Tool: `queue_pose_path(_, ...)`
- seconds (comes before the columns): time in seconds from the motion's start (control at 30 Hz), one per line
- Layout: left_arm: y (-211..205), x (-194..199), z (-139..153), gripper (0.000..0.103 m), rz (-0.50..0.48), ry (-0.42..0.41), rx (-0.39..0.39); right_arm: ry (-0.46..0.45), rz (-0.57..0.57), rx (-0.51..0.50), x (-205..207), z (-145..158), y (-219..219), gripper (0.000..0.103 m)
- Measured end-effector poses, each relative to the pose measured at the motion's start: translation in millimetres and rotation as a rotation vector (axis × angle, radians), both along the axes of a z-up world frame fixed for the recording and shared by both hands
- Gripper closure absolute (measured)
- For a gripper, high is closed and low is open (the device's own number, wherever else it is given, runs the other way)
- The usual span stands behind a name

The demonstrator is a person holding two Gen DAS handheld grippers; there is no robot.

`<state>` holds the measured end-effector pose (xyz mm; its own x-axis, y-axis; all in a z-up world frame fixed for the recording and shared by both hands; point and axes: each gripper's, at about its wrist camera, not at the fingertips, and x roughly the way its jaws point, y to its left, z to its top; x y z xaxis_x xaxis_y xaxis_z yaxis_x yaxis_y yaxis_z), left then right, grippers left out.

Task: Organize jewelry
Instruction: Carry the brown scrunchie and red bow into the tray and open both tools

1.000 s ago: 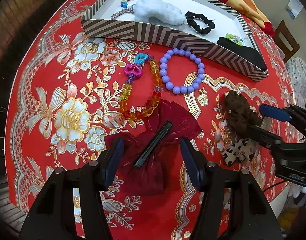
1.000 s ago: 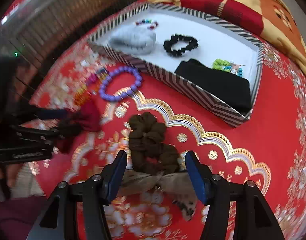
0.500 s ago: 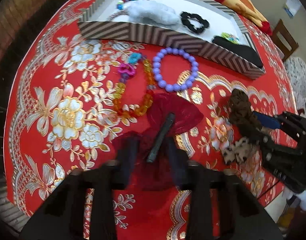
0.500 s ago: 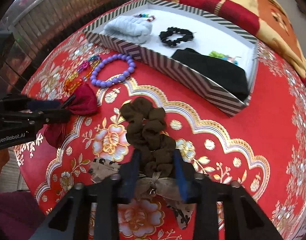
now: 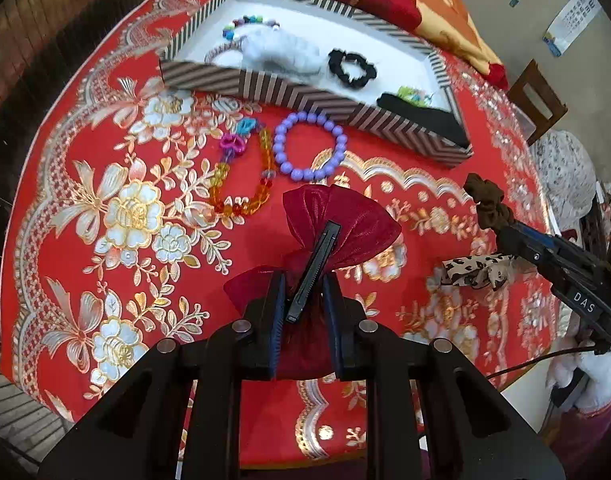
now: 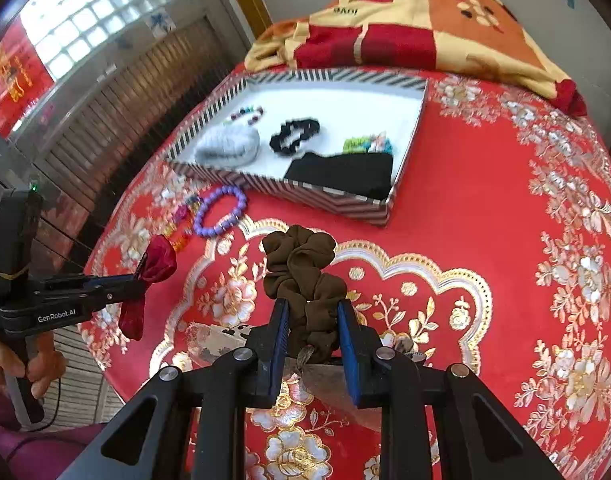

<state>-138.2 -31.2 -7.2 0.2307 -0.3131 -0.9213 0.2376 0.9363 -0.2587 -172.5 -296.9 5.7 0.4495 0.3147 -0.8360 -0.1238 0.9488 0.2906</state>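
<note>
A dark red velvet bow (image 5: 345, 220) on a black hair clip sits between my left gripper's (image 5: 304, 280) jaws, which are closing with the pads pressing on its folds. The bow (image 6: 159, 258) hangs off the red cloth in the right wrist view. My right gripper (image 6: 312, 306) is shut on a brown scrunchie (image 6: 301, 260), and a leopard-print ribbon (image 5: 471, 272) dangles under it. The striped box (image 5: 305, 96) at the back holds a grey fluffy scrunchie (image 5: 281, 54), a black scrunchie (image 5: 351, 68), a black pouch (image 6: 345, 174) and bead strings.
A purple bead bracelet (image 5: 310, 151) and an amber bead chain with pink and blue hearts (image 5: 241, 184) lie in front of the box. A folded blanket (image 6: 405, 28) is behind it. The round table's edge is near me. A hand (image 6: 37, 372) grips the left handle.
Both grippers went from open to closed, the left on the red bow and the right on the brown scrunchie. Both have risen, lifting their items off the cloth.
</note>
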Motion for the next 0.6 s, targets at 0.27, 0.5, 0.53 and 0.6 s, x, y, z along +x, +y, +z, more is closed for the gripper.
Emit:
queue_pose_path(0.27, -6.8, 10.4, 35.1, 0.085, 0.003, -0.089, 0.004, -0.063, -0.015, 0.009, 6.1, 23.2, -5.5, 0.08)
queue_pose_path(0.5, -14.5, 31.9, 55.7, 0.085, 0.022, -0.19, 0.035, -0.1, -0.02, 0.007, 24.8, 37.0, -4.0, 0.08)
queue_pose_path(0.53, -14.8, 35.1, 57.2, 0.085, 0.023, -0.2, 0.036, -0.108, -0.019, 0.003, 29.3, 39.9, -2.5, 0.08)
queue_pose_path(0.6, -15.6, 44.2, 61.7, 0.085, 0.03, -0.22, 0.041, -0.118, -0.017, -0.001, 36.2, 43.8, -0.6, 0.08)
